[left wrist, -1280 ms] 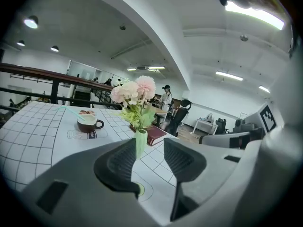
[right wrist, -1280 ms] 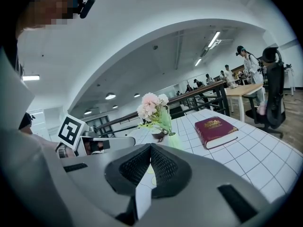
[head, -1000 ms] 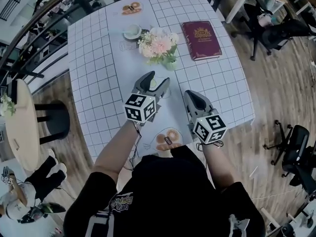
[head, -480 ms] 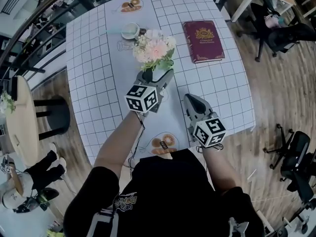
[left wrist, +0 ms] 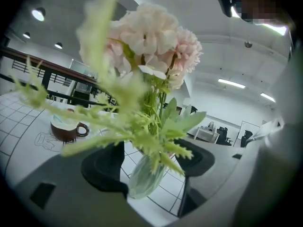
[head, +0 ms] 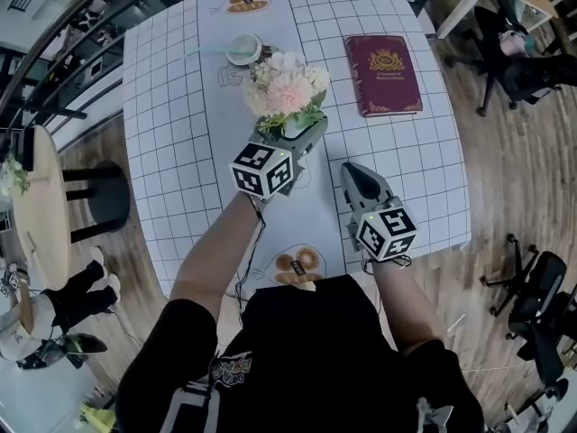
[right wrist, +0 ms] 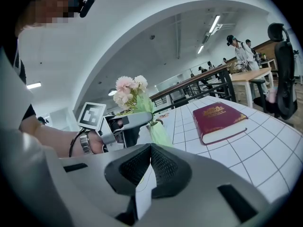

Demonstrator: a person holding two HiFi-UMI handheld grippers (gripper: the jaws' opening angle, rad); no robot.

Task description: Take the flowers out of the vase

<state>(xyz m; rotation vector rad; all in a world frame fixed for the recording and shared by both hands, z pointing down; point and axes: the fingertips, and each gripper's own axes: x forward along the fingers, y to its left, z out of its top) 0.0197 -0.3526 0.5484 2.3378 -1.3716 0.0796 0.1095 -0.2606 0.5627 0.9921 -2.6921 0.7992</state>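
The table (head: 171, 106) in front of me wears a white cloth ruled in black squares. At about one o'clock on it, a dark red book (head: 383, 62) with gold print lies flat and closed. At eleven o'clock sits a brown cup (head: 243, 49). Beyond it, near the far edge, is a plate of pastries (head: 247, 1). A second plate of doughnuts (head: 297, 264) lies at six o'clock, close to me. Off the table, a round wooden side table (head: 41, 215) stands at nine o'clock and a black office chair (head: 541, 305) at four.
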